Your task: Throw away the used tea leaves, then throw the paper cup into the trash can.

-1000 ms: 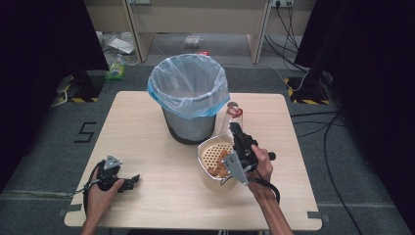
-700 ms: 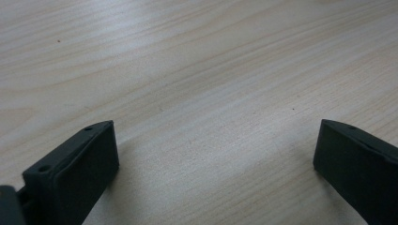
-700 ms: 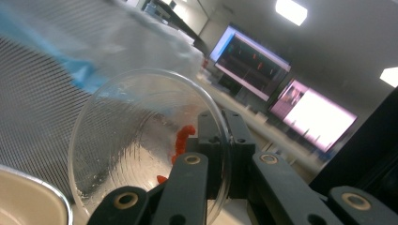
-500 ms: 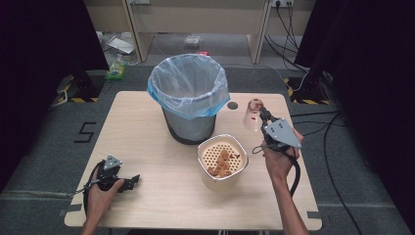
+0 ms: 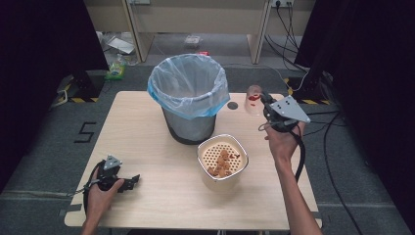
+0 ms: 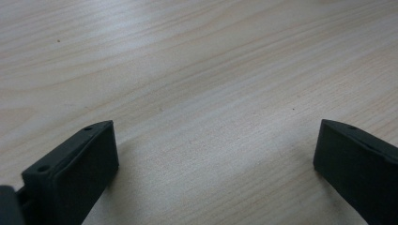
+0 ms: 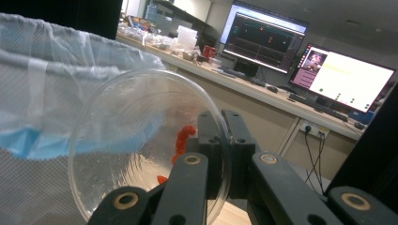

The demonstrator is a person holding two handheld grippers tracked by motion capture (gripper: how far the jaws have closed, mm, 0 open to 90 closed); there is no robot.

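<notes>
My right gripper (image 5: 263,102) is shut on the rim of a clear plastic cup (image 5: 253,98) with red smears inside. It holds the cup tipped on its side above the table's far right, just right of the bin (image 5: 188,122). In the right gripper view the cup (image 7: 141,140) lies sideways, its mouth facing the camera, with the right gripper (image 7: 220,140) pinching its wall. A white bowl (image 5: 200,155) with a perforated insert holds orange-brown pieces (image 5: 222,164) at the table's middle front. My left gripper (image 5: 129,181) rests open on the front left; nothing lies between the jaws of the left gripper (image 6: 216,150).
The grey bin with a blue-white plastic liner (image 7: 37,70) stands at the table's back centre. A small dark round disc (image 5: 232,105) lies on the wooden table (image 5: 147,142) beside the bin. Cables and boxes are on the floor beyond; monitors stand on a desk (image 7: 263,89).
My right gripper has carried the cup from over the white bowl to the right and towards the far edge, beside the bin. The left gripper has stayed put.
</notes>
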